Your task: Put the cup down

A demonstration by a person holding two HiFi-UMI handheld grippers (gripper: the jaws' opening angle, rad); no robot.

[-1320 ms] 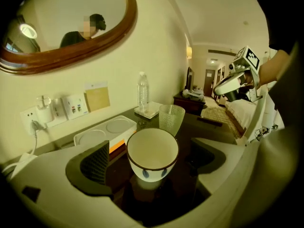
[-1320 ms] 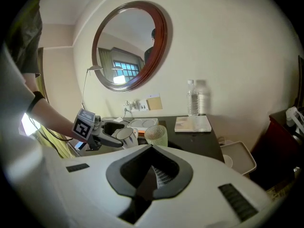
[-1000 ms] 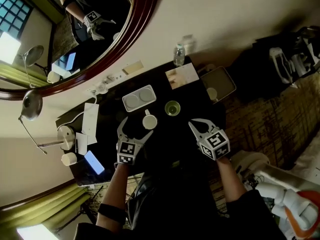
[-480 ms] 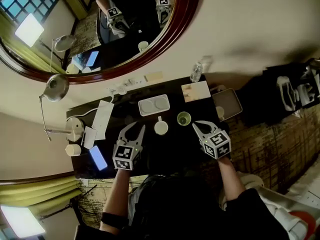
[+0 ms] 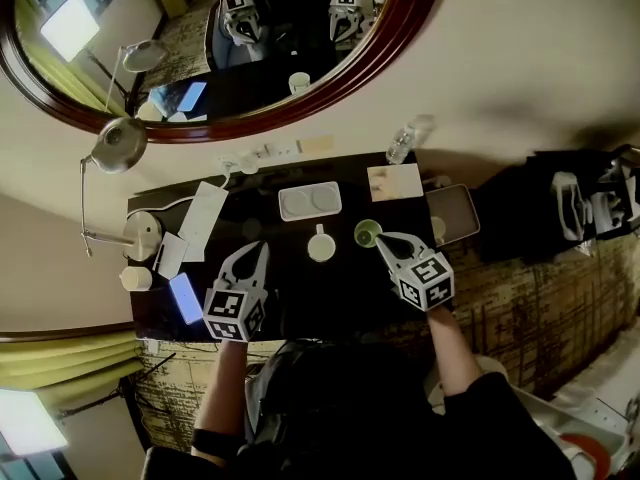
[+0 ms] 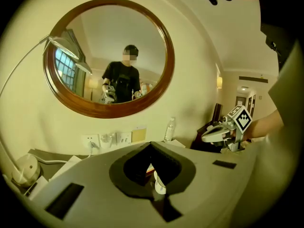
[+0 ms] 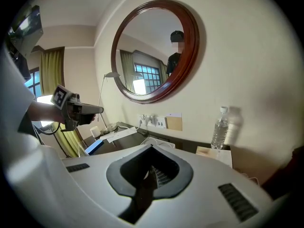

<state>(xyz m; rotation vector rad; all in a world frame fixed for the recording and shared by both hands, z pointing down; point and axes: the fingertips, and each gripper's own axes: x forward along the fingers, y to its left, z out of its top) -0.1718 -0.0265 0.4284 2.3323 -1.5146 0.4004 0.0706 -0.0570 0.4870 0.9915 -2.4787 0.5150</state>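
A white cup [image 5: 321, 247] stands upright on the black table [image 5: 300, 298], its handle pointing away from me, free of both grippers. My left gripper [image 5: 257, 255] is lifted to the cup's left and nearer me. Its jaws have just closed with nothing between them. In the left gripper view the jaws [image 6: 152, 144] meet at the tips, and a bit of the white cup [image 6: 159, 184] shows through the gap. My right gripper [image 5: 386, 240] is shut and empty, its tips beside a green cup [image 5: 367, 233]. The right gripper view shows its jaws [image 7: 152, 147] pressed together.
A white two-hollow tray [image 5: 309, 201] lies behind the cup. Also around the table are a sheet of paper [image 5: 394, 181], a water bottle [image 5: 400, 146], a grey tray [image 5: 452, 215], a blue phone [image 5: 186, 298], a desk lamp [image 5: 118, 146] and wall sockets [image 6: 105, 139]. A round mirror [image 5: 300, 28] hangs above.
The left gripper, open around the white cup a second ago, has drawn back to the left, risen and shut; the cup stays on the table. The right gripper shifted slightly toward the green cup.
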